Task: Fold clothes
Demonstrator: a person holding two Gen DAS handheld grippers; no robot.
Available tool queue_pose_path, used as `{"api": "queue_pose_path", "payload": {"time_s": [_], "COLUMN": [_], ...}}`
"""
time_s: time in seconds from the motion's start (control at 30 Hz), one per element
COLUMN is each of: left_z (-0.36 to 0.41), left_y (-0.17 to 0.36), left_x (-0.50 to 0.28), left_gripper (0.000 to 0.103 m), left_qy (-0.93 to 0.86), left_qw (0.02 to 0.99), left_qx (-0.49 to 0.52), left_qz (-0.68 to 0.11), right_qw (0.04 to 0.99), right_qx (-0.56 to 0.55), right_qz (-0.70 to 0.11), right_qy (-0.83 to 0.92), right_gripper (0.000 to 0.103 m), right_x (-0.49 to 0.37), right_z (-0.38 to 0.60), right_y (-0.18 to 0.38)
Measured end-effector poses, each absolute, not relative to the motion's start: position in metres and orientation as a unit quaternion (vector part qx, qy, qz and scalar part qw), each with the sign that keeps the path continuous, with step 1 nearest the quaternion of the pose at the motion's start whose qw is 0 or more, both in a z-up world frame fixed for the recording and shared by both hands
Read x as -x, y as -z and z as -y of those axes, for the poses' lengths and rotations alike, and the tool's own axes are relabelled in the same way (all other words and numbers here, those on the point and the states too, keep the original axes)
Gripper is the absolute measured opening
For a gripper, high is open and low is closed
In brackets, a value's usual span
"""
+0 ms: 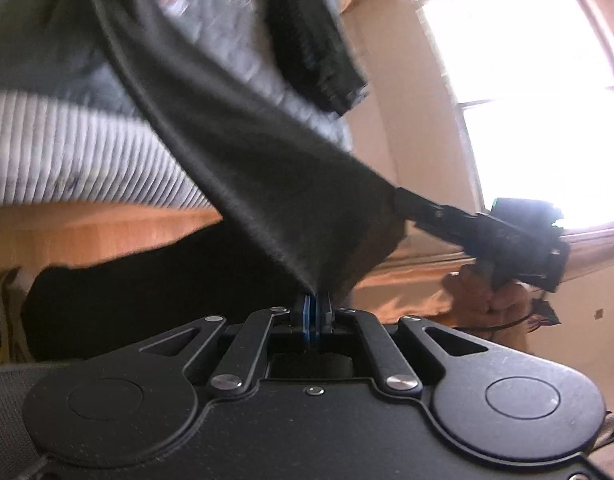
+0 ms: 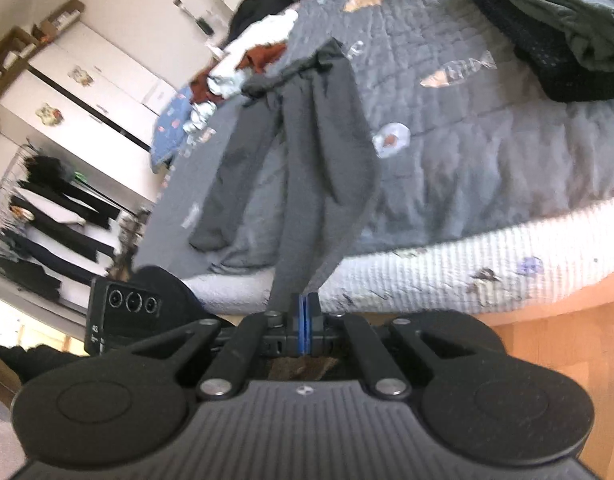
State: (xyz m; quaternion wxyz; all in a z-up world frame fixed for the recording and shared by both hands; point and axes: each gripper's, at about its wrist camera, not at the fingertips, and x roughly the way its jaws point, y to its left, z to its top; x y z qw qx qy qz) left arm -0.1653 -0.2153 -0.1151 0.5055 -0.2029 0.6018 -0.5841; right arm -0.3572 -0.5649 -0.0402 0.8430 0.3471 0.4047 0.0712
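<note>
A dark grey garment (image 2: 327, 152) hangs stretched between my two grippers, trailing onto the bed. My left gripper (image 1: 314, 312) is shut on one edge of the garment (image 1: 243, 152), which rises up and away from it. My right gripper (image 2: 303, 312) is shut on another edge, at the bed's side. In the left wrist view the right gripper (image 1: 403, 200) shows at the right, pinching the same cloth, a hand below it. In the right wrist view the left gripper's body (image 2: 123, 312) shows at the lower left.
The bed has a grey quilt with fish prints (image 2: 467, 140) and a white ribbed mattress side (image 2: 467, 272). Folded dark clothes (image 2: 555, 36) lie at its top right, a loose pile (image 2: 251, 68) at its far end. Wardrobe (image 2: 79, 92), clothes rack (image 2: 47, 220), window (image 1: 527, 92), wooden floor (image 2: 555, 340).
</note>
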Motion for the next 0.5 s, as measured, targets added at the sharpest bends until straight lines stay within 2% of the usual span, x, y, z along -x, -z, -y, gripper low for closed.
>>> {"api": "queue_pose_path", "payload": {"time_s": [0.23,0.5], "left_z": [0.215,0.24], "left_y": [0.09,0.079], "left_x": [0.088,-0.046], "left_gripper": [0.002,0.002], "left_qy": [0.565,0.5], "left_qw": [0.584,0.7], "left_qx": [0.231,0.203], "left_qz": [-0.535,-0.468], "right_qw": [0.876,0.877], "right_qx": [-0.352,-0.364], "right_qz": [-0.318,-0.305], "right_qy": [-0.091,-0.07], "right_gripper": [0.001,0.001], "right_x": [0.299,0.133], "right_z": [0.57,0.595], "right_y": [0.021,0.059]}}
